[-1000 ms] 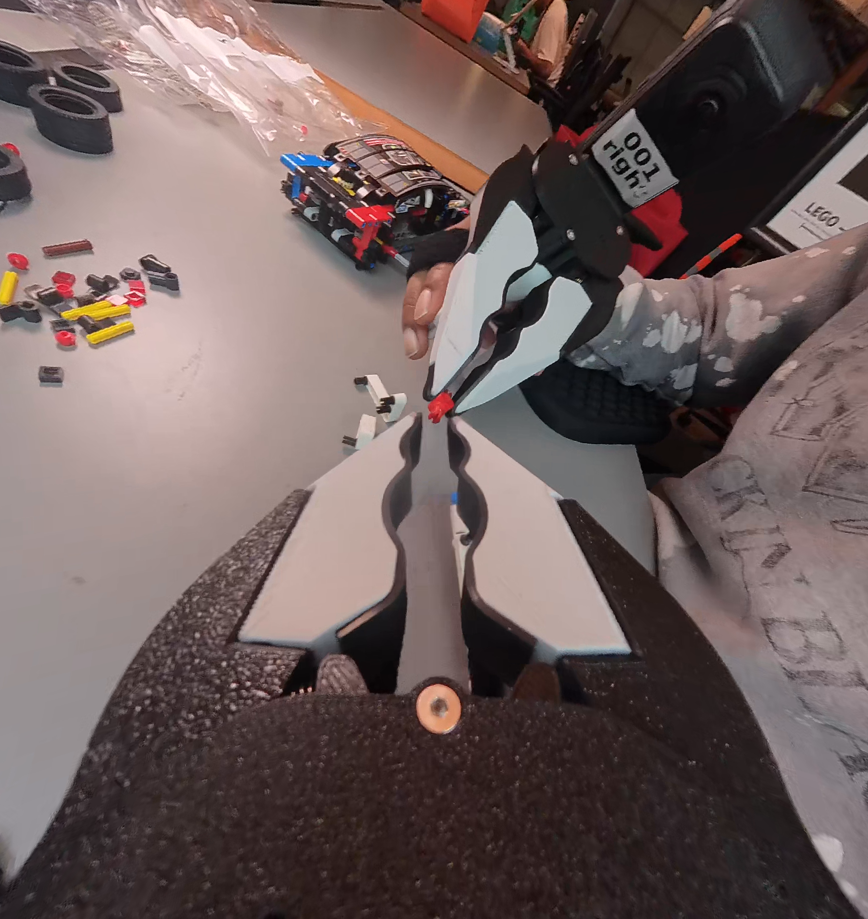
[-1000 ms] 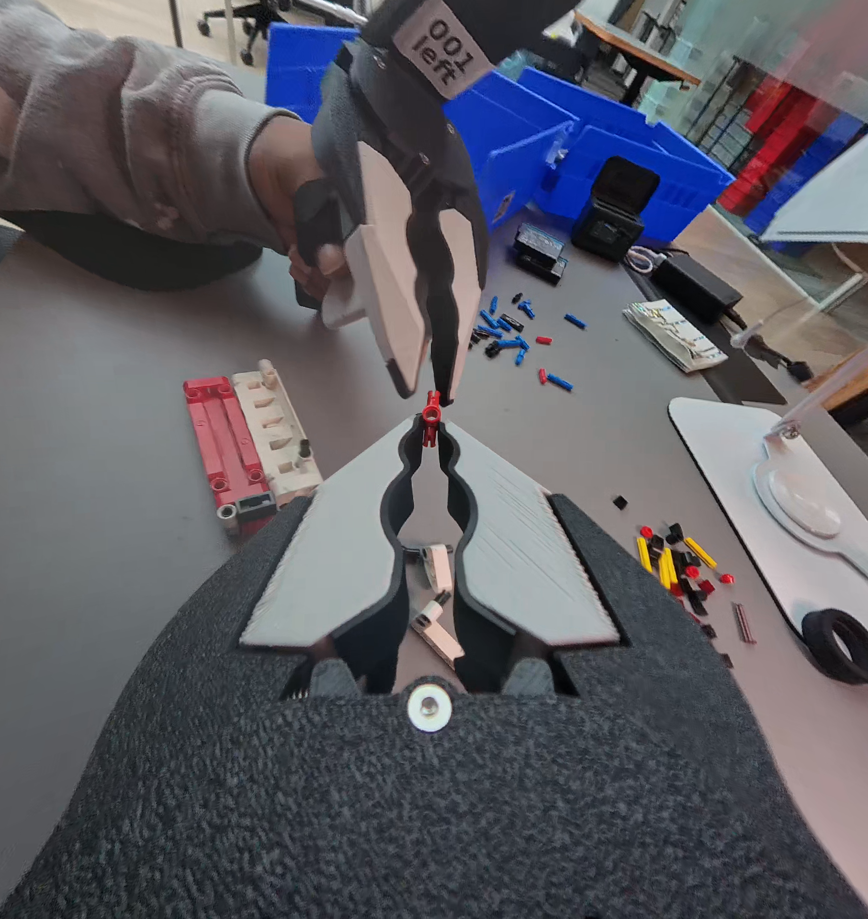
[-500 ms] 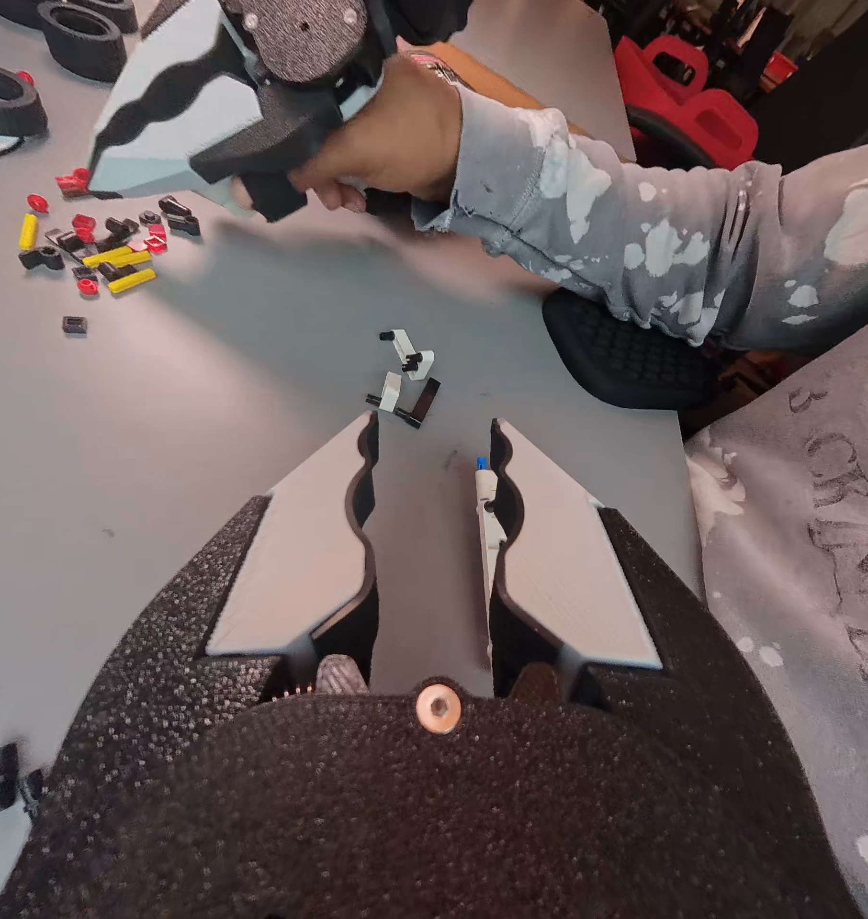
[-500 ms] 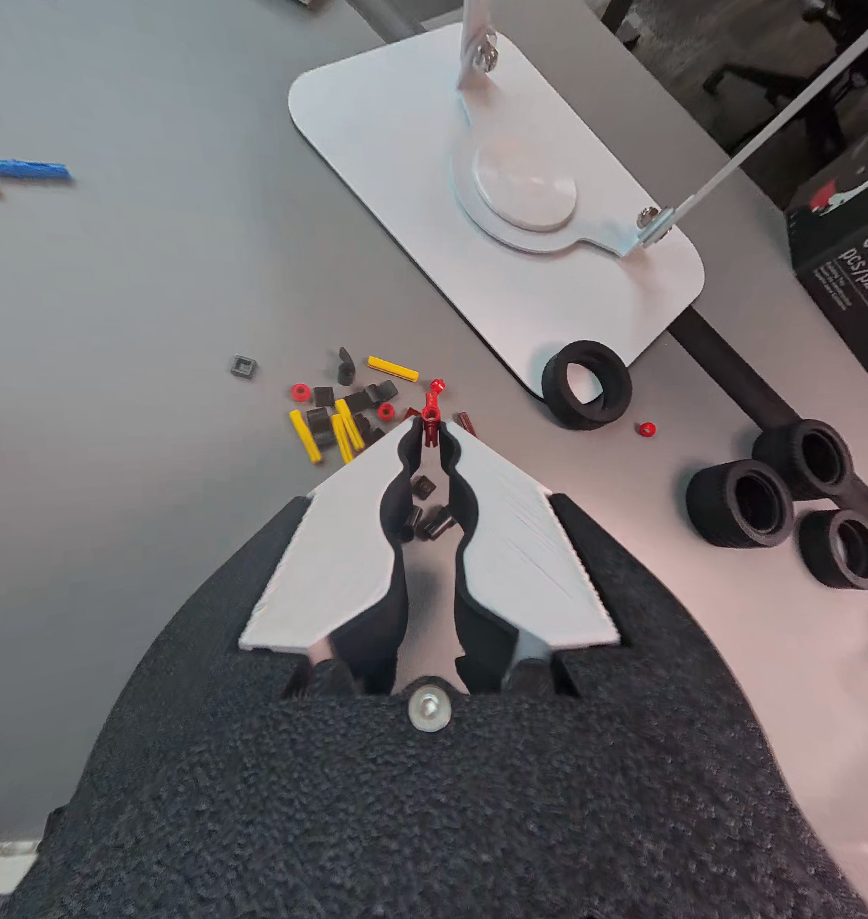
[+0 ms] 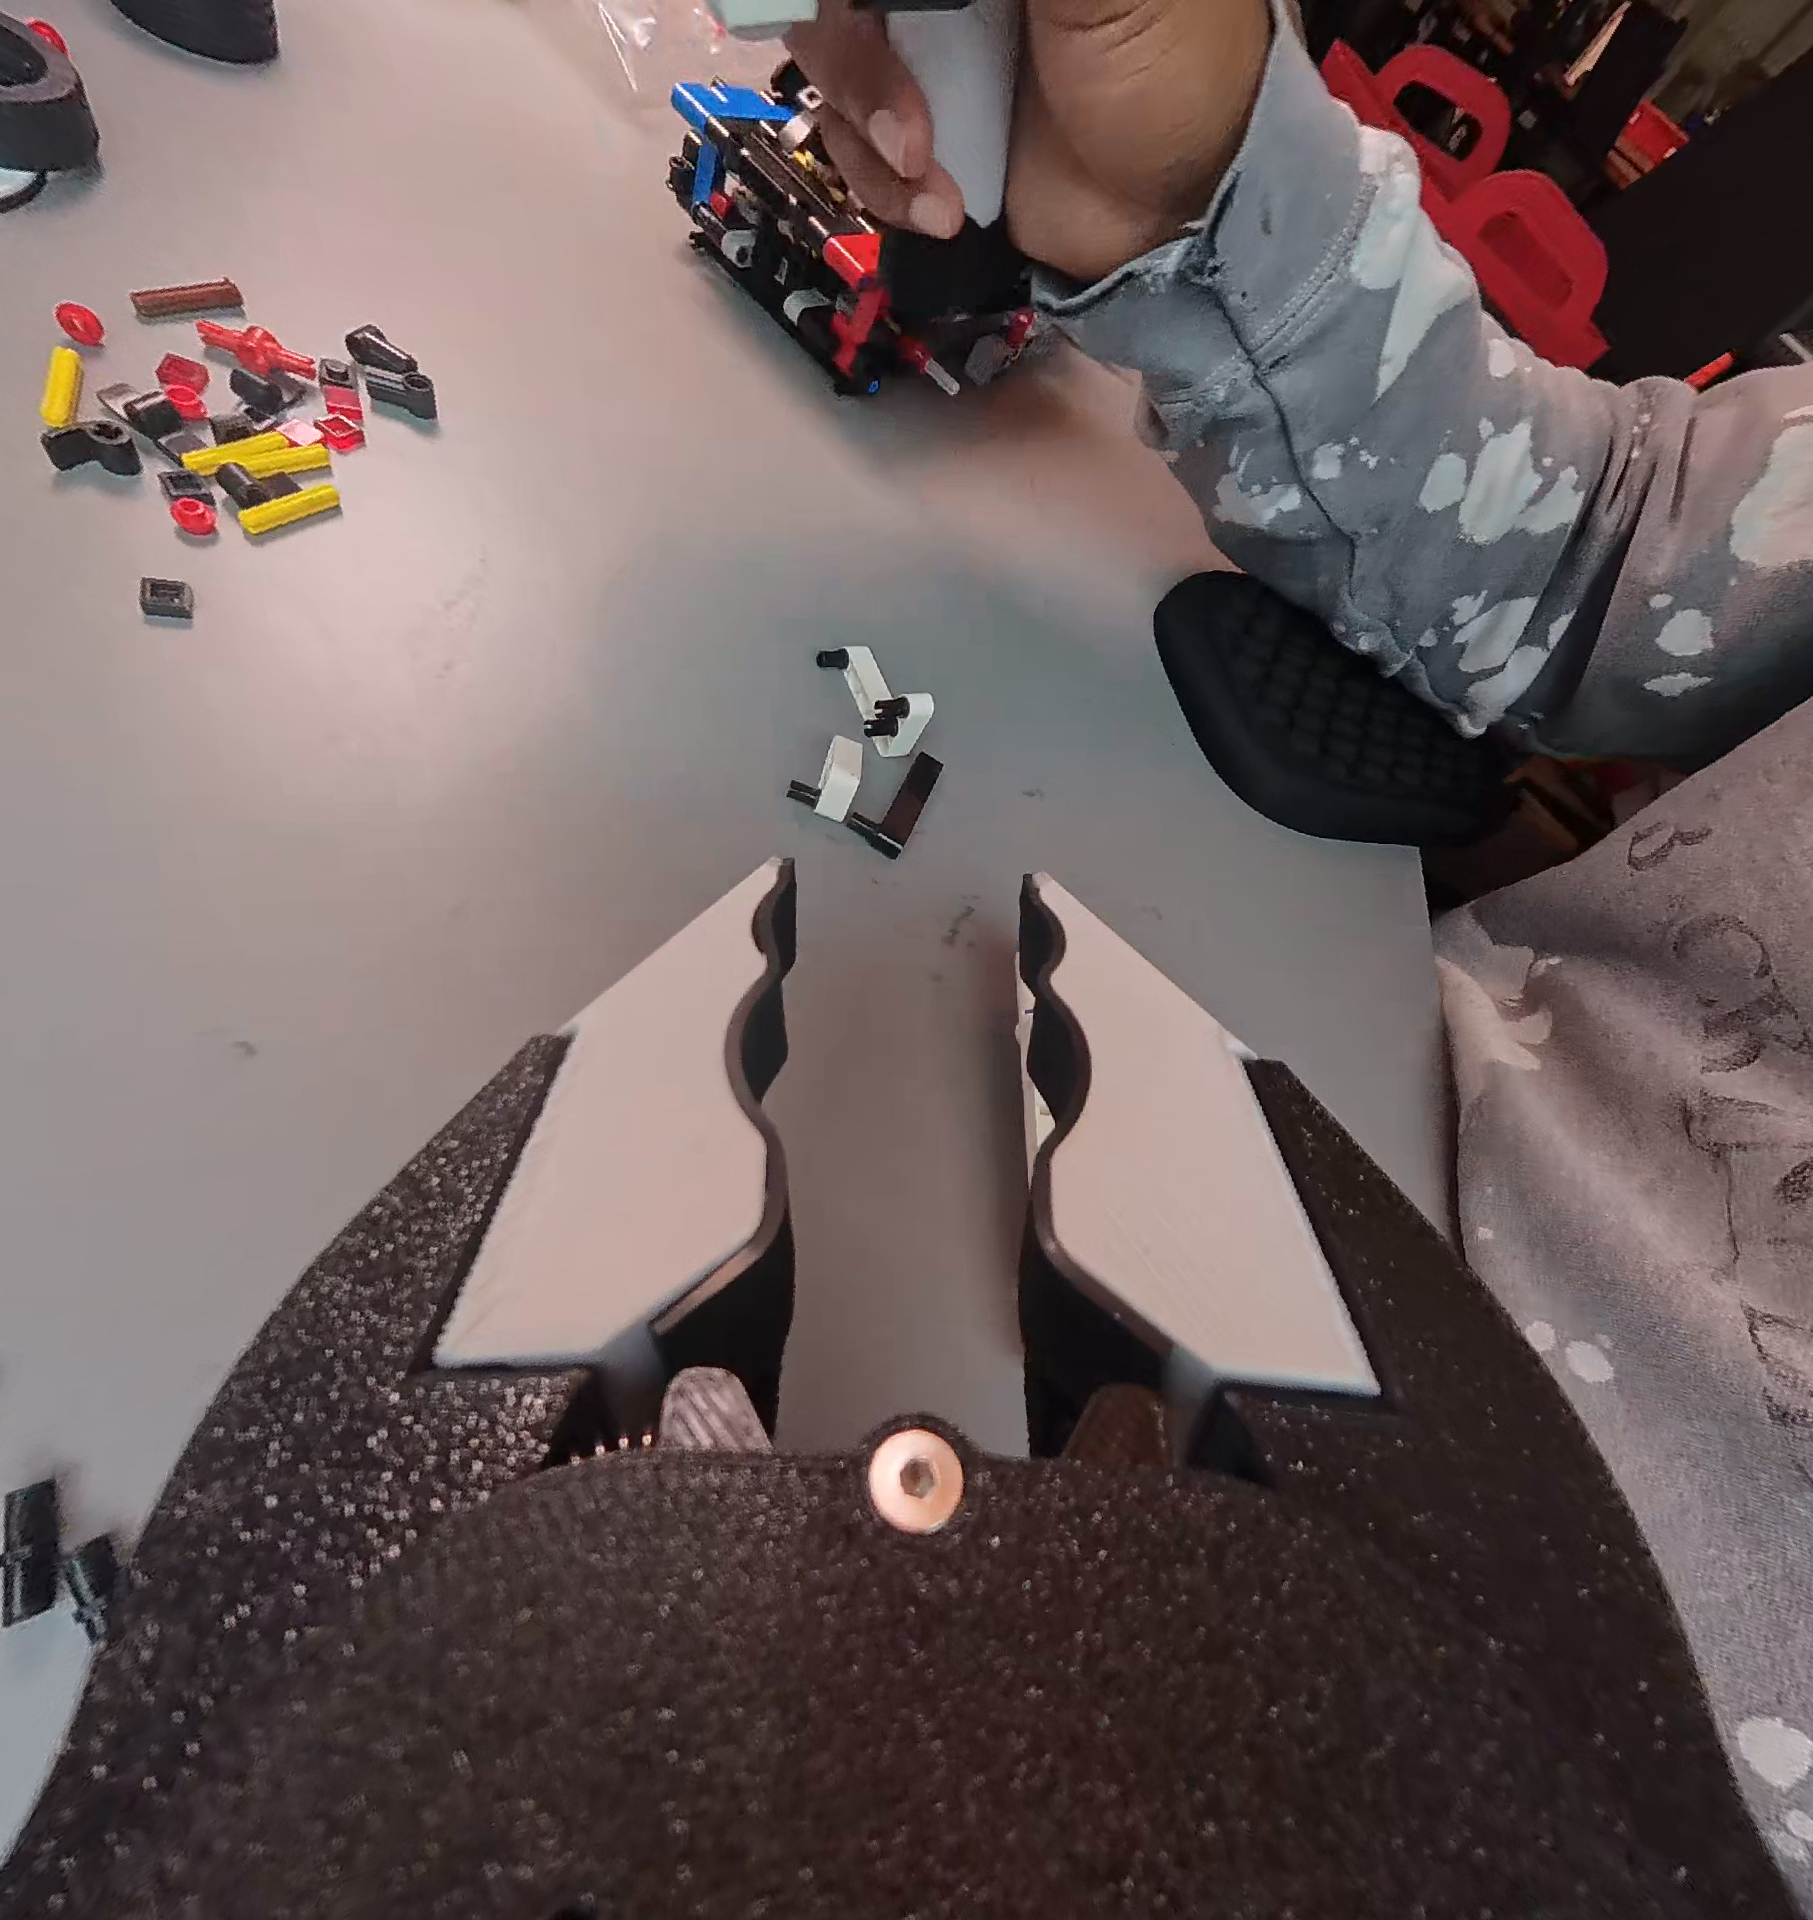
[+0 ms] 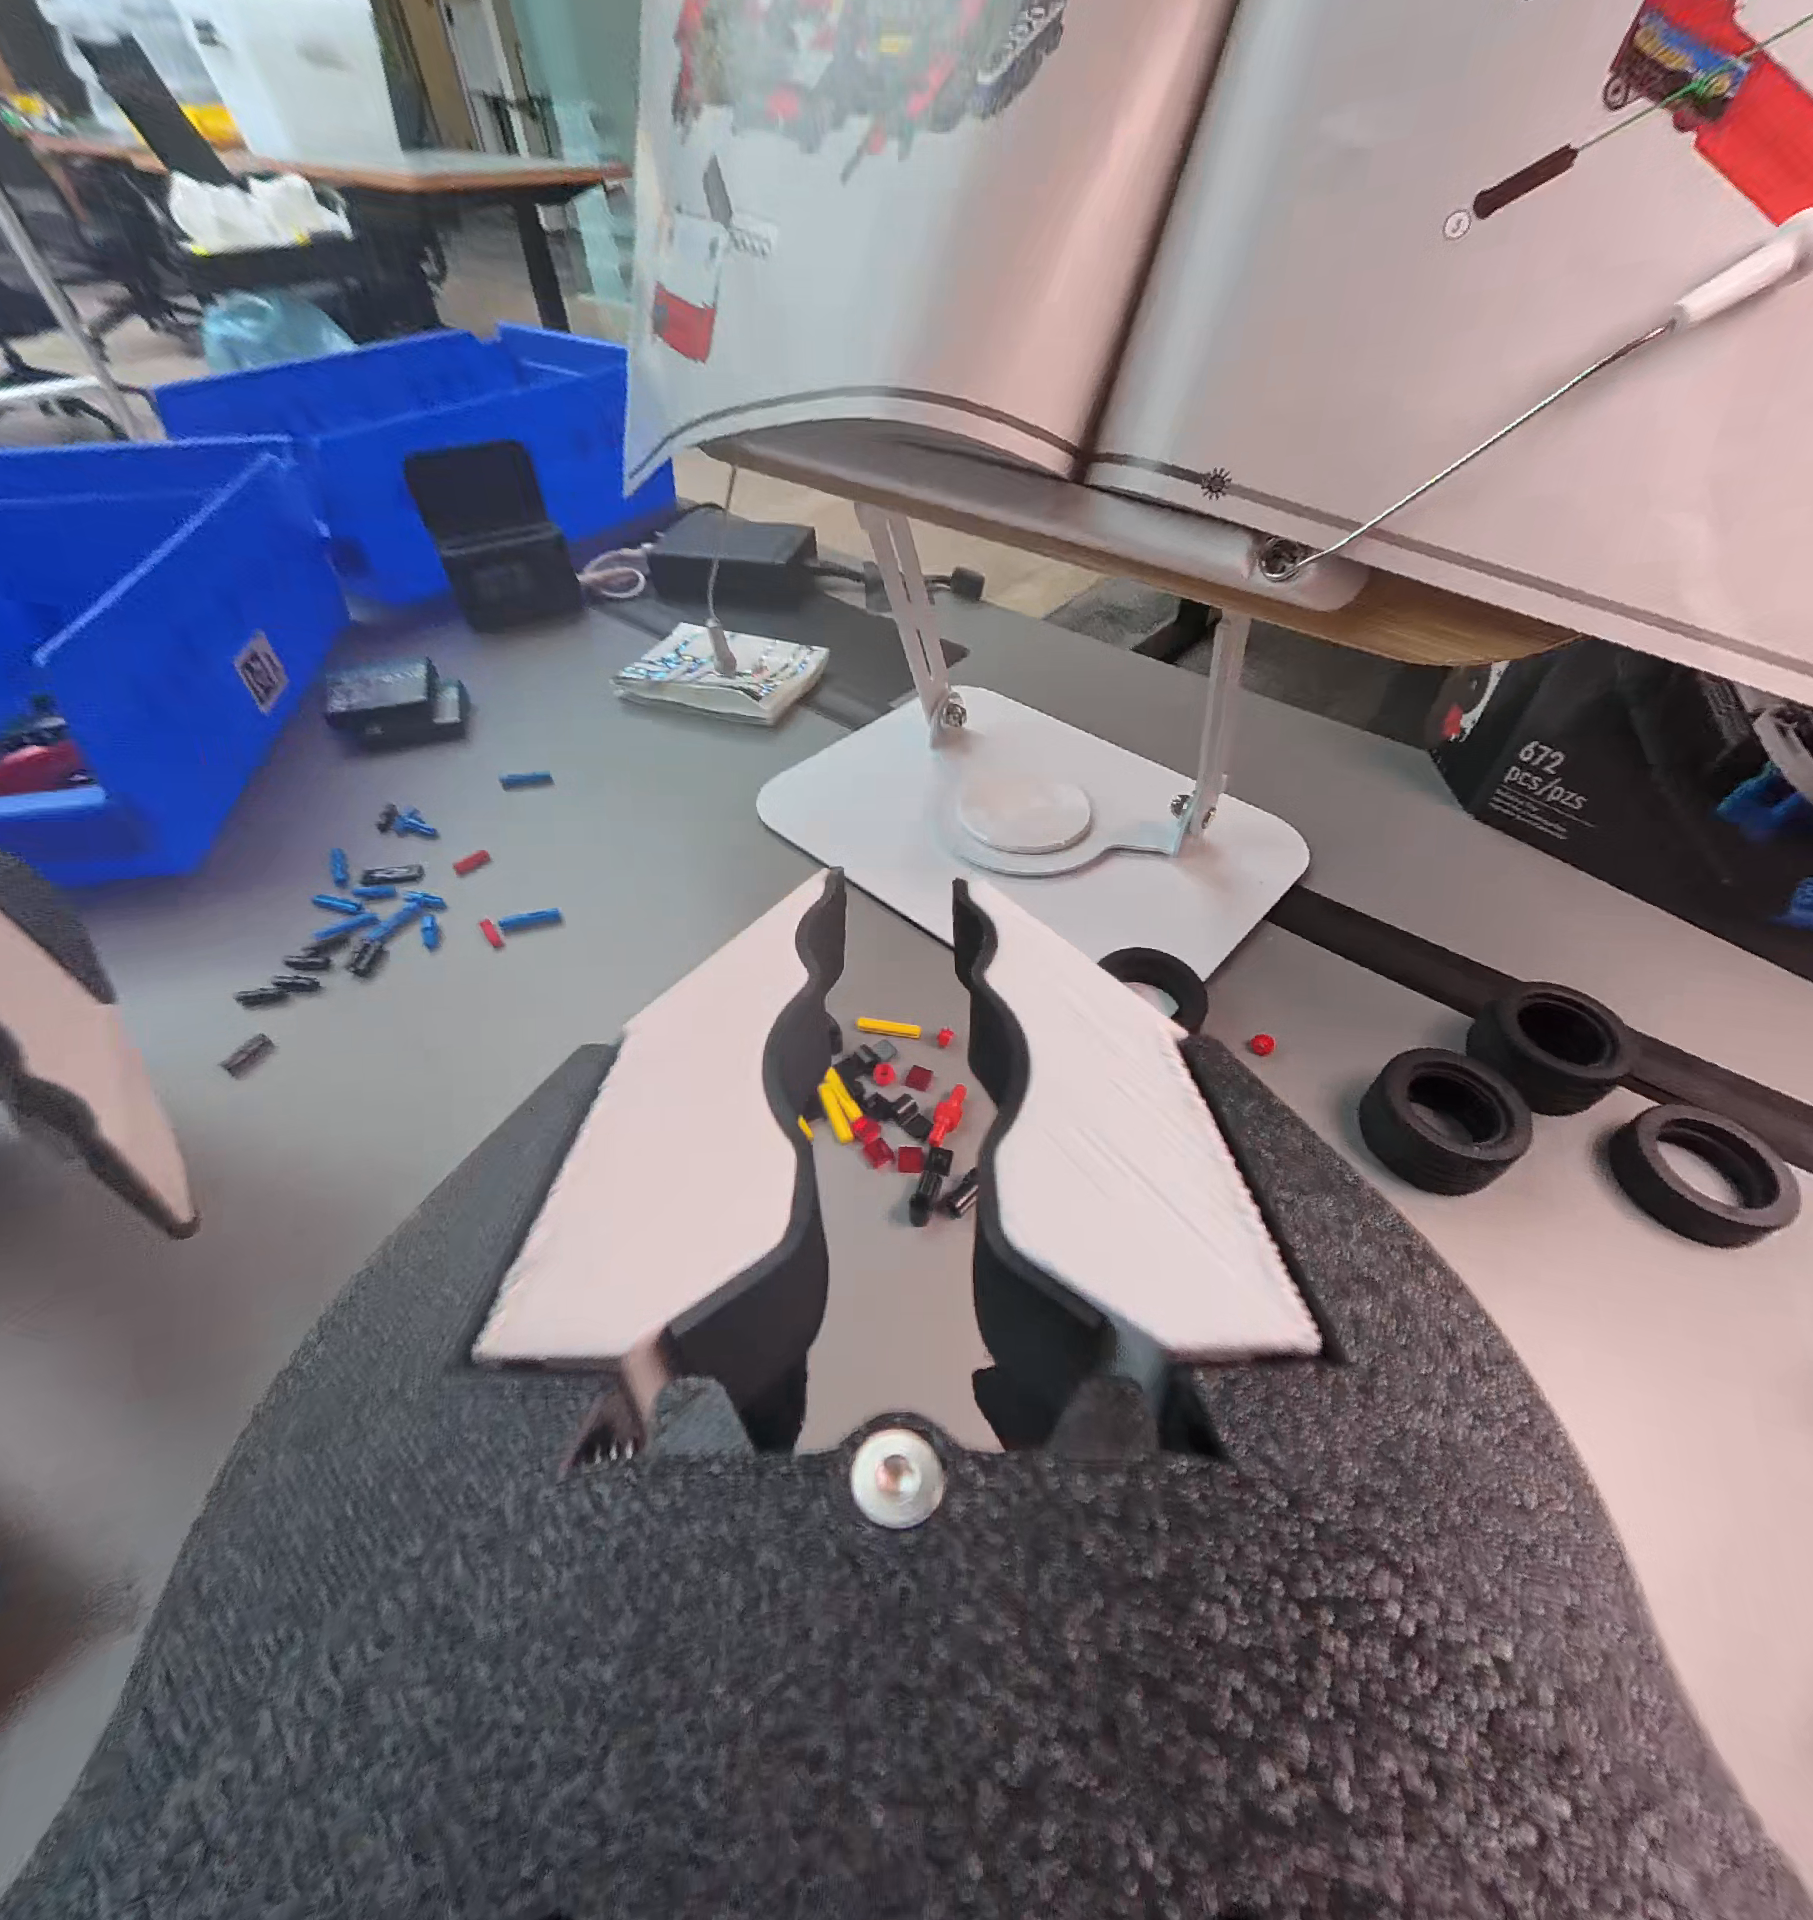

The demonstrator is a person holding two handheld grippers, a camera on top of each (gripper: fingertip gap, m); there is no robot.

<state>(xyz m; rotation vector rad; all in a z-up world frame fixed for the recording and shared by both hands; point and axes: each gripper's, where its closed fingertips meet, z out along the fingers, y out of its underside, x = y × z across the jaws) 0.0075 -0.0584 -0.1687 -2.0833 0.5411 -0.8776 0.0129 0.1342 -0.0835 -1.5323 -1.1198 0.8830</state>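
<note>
My left gripper (image 5: 907,878) is open, low over the grey table (image 5: 466,831). A sliver of a white piece (image 5: 1033,1120) shows against its right finger's inner side. Small white and black pieces (image 5: 871,748) lie just ahead of its tips. My right gripper (image 6: 897,888) is open and empty above a pile of red, yellow and black pieces (image 6: 881,1101). A red connector (image 6: 949,1112) lies in that pile, which also shows in the left wrist view (image 5: 227,416). A hand (image 5: 1089,125) holds the right gripper over a partly built model car (image 5: 777,239).
A white book stand (image 6: 1037,821) with an open booklet (image 6: 1193,208) stands ahead of the right gripper. Black tyres (image 6: 1442,1122) lie to its right. Blue bins (image 6: 154,623) and loose blue and black pins (image 6: 382,925) are to the left. A black chair back (image 5: 1328,717) is at the table edge. The grippers' ends are close to 20 centimeters from one another. It is some 15 centimeters from my right tips to the red connector (image 6: 949,1112). It is also in sight in the left wrist view (image 5: 253,343).
My right gripper carried the red connector to the pile, opened and let it go there, then tilted up. My left gripper opened wider.
</note>
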